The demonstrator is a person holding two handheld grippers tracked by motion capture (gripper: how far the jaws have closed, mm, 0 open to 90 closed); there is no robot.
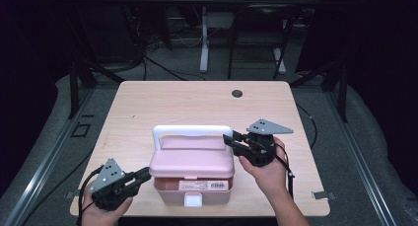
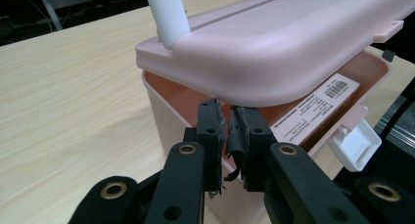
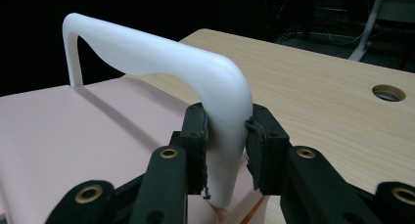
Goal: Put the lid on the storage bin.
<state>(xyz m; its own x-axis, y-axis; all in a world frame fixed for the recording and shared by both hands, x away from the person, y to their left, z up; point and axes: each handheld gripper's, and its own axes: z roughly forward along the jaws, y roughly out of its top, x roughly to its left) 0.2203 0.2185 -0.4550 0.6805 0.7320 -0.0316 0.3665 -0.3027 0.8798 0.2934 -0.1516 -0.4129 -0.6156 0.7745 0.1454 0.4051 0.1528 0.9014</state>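
**Pink box on a pale worktop in a dark room**

The room is dim and black-walled, with a grey floor, loose cables and the white legs of another table (image 1: 203, 43) at the back. A metal rail (image 1: 44, 159) runs along the floor at the left. In the middle stands the light wood-grain rectangular worktop (image 1: 197, 100), bare but for a round dark cable hole (image 1: 237, 93) near its far edge.

Toward the near edge of the worktop sits the pink plastic carry box (image 1: 192, 174), its lid tilted up at the front so a labelled carton shows inside. A white latch (image 1: 192, 200) hangs at its front. The white curved plastic handle (image 1: 191, 131) stands upright on the lid.

The right claw (image 1: 229, 139) is clamped on the handle's right-hand corner, one pad on each side. The left claw (image 1: 146, 173) sits at the box's left front corner under the lid's edge, its pads nearly together with nothing clearly between them.
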